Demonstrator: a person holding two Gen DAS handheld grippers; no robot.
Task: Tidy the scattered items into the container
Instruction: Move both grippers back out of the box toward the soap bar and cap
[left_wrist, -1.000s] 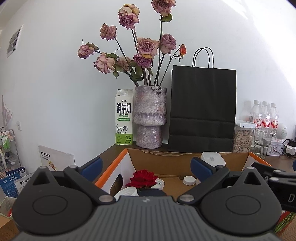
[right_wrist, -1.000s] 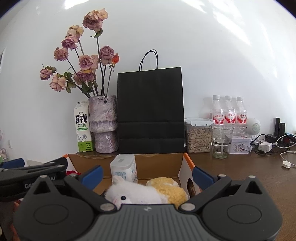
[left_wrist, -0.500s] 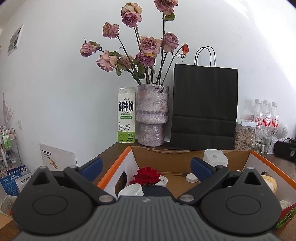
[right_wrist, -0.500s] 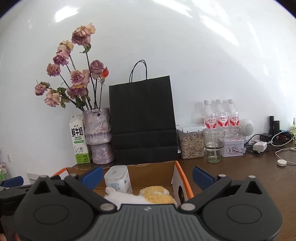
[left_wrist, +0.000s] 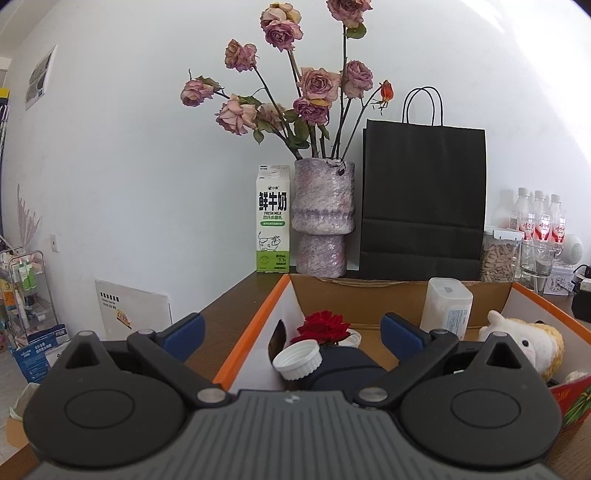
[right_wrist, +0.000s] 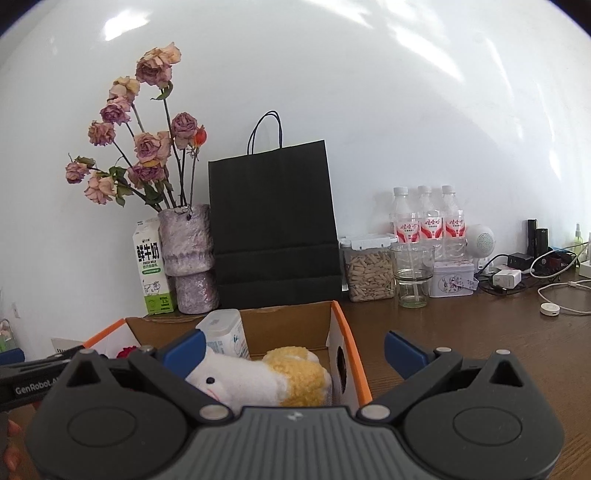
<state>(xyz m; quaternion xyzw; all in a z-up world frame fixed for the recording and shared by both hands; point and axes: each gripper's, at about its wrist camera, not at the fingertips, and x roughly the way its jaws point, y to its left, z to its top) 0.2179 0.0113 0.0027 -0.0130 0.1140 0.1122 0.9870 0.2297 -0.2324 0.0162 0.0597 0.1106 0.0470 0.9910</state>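
Both claws hang spread wide with nothing between their fingers: the left claw (left_wrist: 291, 332) over the near left of the cardboard box (left_wrist: 255, 321), the right claw (right_wrist: 295, 347) over its near right corner. The box already holds a plush toy (right_wrist: 266, 380), a white canister (left_wrist: 448, 304), a red rose (left_wrist: 322, 326) and a dark bottle with a white cap (left_wrist: 297, 359); no loose item shows on the bench (right_wrist: 461, 332), though the bench just below the claws is hidden by their own bodies, so something may remain there. The chief risk, I judge, is a spread finger catching the orange rim or the plush toy, which sits high, and dragging the light box or tipping the upright canister. Just behind the box stand a milk carton (left_wrist: 272, 219), a vase of dried roses (left_wrist: 323, 218) and a black paper bag (left_wrist: 423, 199); a shove backward could topple them. To the right, a seed jar (right_wrist: 369, 269), a glass (right_wrist: 412, 277) and charger cables (right_wrist: 554, 288) crowd any sideways sweep.
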